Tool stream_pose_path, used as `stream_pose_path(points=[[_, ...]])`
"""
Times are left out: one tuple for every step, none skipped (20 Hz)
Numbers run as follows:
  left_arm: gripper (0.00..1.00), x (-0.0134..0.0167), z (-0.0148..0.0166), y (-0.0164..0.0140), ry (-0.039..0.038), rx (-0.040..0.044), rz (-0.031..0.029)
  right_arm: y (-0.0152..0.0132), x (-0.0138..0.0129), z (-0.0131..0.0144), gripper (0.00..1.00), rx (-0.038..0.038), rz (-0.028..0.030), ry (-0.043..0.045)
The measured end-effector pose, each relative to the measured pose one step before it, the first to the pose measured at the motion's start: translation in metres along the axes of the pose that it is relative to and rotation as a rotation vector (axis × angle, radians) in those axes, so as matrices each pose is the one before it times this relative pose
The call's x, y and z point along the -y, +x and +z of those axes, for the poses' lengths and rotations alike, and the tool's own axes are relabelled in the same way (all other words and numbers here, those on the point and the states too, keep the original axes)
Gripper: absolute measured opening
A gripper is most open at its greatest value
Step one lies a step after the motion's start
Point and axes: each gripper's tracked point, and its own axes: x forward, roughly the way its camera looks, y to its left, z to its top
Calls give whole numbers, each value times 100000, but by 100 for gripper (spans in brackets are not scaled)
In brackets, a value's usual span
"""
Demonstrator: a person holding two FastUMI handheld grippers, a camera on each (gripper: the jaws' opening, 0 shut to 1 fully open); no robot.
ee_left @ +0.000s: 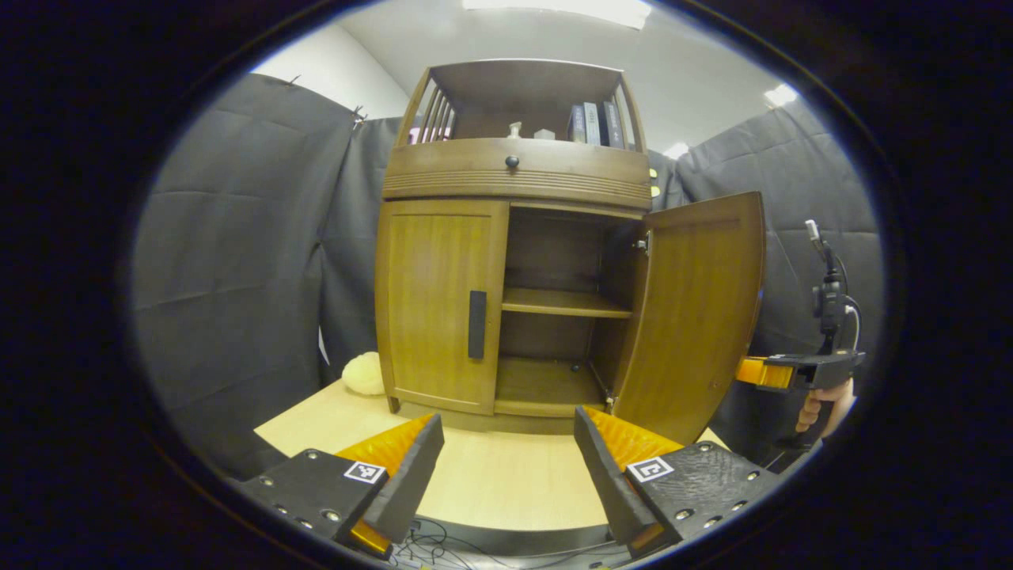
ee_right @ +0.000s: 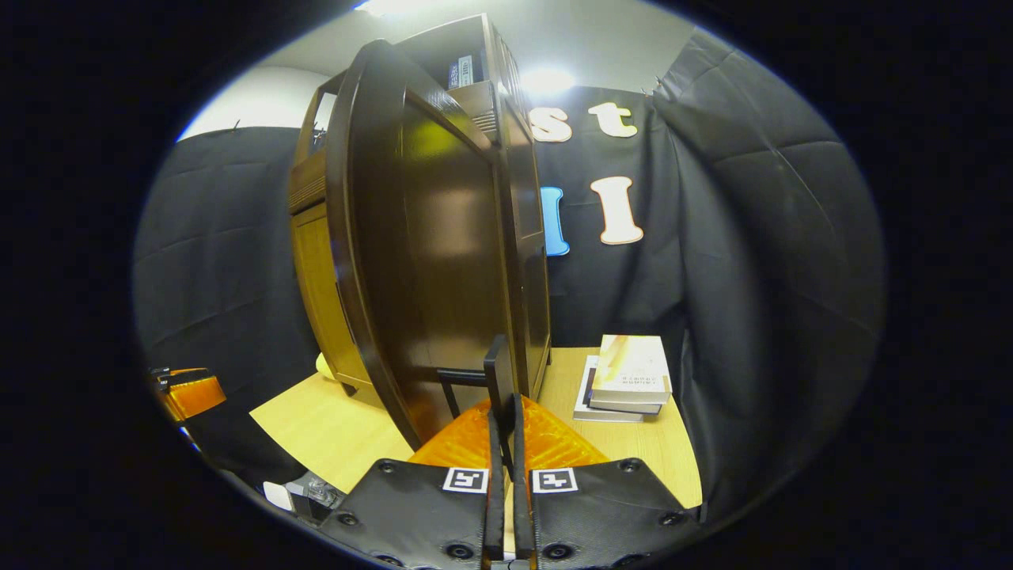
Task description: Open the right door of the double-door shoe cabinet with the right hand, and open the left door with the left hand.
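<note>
The wooden shoe cabinet (ee_left: 514, 170) stands on a light table (ee_left: 491, 475). Its left door (ee_left: 431, 301) is closed, and a black vertical handle (ee_left: 477, 324) runs along its inner edge. The right door (ee_left: 696, 317) is swung wide open, showing bare shelves inside. My left gripper (ee_left: 506, 431) is open, low in front of the cabinet and apart from it. In the right gripper view the right door (ee_right: 443, 261) looms close, and my right gripper (ee_right: 504, 416) is shut on its black handle (ee_right: 498, 364). The right gripper (ee_left: 764, 372) also pokes out behind the open door's edge, held by a hand.
A stack of books (ee_right: 629, 376) lies on the table to the right of the cabinet. A pale fluffy ball (ee_left: 364, 374) sits by the cabinet's left foot. Books (ee_left: 593, 124) stand on the top shelf above a drawer knob (ee_left: 512, 161). Black cloth walls close in all round.
</note>
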Motion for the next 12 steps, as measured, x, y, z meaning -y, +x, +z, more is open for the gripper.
stream_pose_path(points=[[95,-76,165,5,140,540,-310,-266,-84,-16,3,118,-551,-587],[95,-50,-1,95,56,614,-352,-382,-78,160,3,288,-592,-751],[95,-18,35,125,-28,246,-786,-474,-105,42,3,307,-910,-869],[95,111,-64,-14,-27,-210,-1460,-528,-13,76,7,203,-1542,-758],[95,159,-93,89,254,-519,-2066,-566,-13,27,6,229,-2074,-631],[95,21,-93,-91,643,-304,-2170,-654,-30,193,6,402,-2316,-570],[95,-87,-101,9,563,-559,-1524,-644,-208,98,6,221,-2000,-495],[95,-21,-147,-128,227,-897,-1721,-687,-244,113,6,150,-1853,-635],[95,82,69,-75,-121,-141,-1954,-742,-305,112,6,167,-2008,-671],[95,146,14,21,-360,485,-2014,-791,-464,75,6,107,-1436,-419],[95,105,80,141,-264,334,-1854,-807,-537,-146,6,-148,-1636,-366],[95,98,-109,-40,-108,241,-1679,-849,-608,-95,6,-213,-1404,-283]])
